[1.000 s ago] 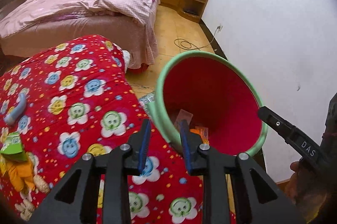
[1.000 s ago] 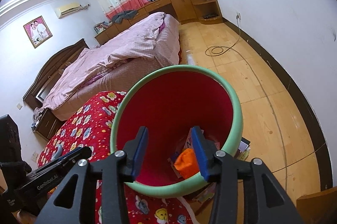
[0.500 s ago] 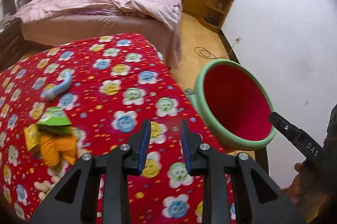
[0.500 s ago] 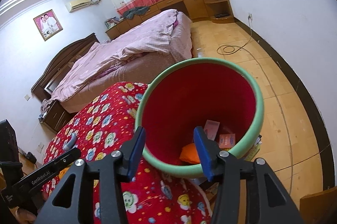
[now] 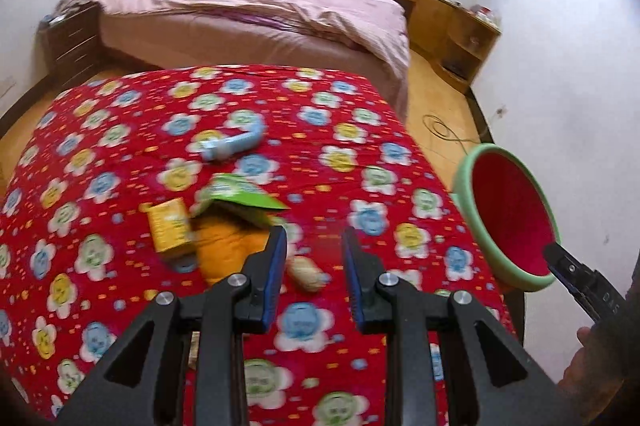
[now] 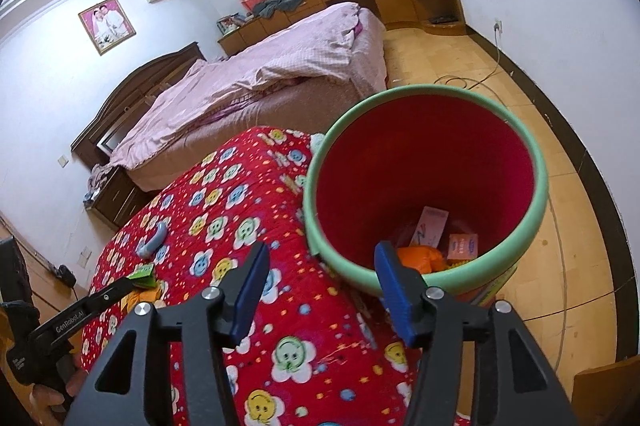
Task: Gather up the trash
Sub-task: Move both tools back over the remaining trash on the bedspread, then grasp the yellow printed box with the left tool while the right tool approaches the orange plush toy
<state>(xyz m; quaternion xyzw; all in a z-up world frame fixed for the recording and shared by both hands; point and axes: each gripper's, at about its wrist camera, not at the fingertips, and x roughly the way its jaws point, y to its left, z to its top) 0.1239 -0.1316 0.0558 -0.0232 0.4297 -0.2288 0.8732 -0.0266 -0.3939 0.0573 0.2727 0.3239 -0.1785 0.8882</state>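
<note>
- In the left wrist view the left gripper [image 5: 314, 262] fills the bottom centre; its jaws stand a little apart with nothing clasped, only the red flowered quilt [image 5: 352, 130] showing through the gap.
- The trash lies on that quilt in the middle left of the frame: a green wrapper [image 5: 240, 192], a yellow carton [image 5: 168, 226] to its left, an orange bag [image 5: 230, 250] below them and partly behind the left blue pad, and a small pale scrap [image 5: 306, 274] low in the gap between the jaws.
- A light blue curved tube [image 5: 236, 144] lies higher up the quilt, apart from the pile.
- The red bin with a green rim [image 5: 510, 222] sits at the right edge of the quilt, its mouth tilted toward the camera.
- In the right wrist view the right gripper [image 6: 320, 284] occupies the bottom centre, jaws opening and released, with nothing between them; the right blue pad overlaps the bin's near rim in the picture.
- Inside the bin [image 6: 424, 194], at its bottom, lie an orange wrapper [image 6: 422, 258], a pink-and-white box [image 6: 430, 228] and a small orange packet [image 6: 464, 246].
- A pink bed [image 6: 280, 74] stands behind, in the upper centre, on a wooden floor [image 6: 568, 266].
</note>
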